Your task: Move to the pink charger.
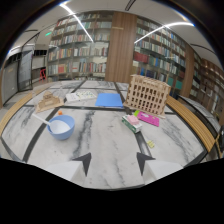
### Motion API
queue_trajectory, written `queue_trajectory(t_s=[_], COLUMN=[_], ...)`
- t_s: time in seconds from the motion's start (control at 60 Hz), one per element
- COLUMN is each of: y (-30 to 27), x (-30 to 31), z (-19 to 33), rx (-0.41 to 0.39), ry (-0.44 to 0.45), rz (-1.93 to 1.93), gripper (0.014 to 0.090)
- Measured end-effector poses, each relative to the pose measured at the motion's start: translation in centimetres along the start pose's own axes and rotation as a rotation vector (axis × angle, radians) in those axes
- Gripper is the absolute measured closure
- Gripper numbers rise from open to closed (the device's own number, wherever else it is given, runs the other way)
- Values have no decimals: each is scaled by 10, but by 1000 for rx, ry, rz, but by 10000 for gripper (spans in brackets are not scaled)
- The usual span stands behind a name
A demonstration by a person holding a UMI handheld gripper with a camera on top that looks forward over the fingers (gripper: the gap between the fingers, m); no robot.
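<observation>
The gripper (pixel 113 163) is showing two dark, pointed fingertips (pixel 84 162), triangular and tapering inward toward each other. Behind them, pale grey finger bodies are widening toward a broad black housing with a curved upper edge. No markings or cables are showing.

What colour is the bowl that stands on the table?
The bowl is light blue, with a white spoon inside; the gripper view shows it, ahead of the open gripper.

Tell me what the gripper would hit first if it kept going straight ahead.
Probably nothing soon. The gripper is open over bare marble table; the blue sheet lies far ahead, while the pink charger sits off to the right.
</observation>
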Motion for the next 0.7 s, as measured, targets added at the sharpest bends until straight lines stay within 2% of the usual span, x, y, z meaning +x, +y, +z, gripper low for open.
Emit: queue_trajectory(t_s=[0.183,0.3,0.517,0.7], y=[1,-17,-51,-63], x=[49,78,116,125], z=[34,66,144,212], rx=[-17,-1,12,-11], ry=[29,45,63,55], rz=[21,38,19,4], gripper=[188,190,189,189])
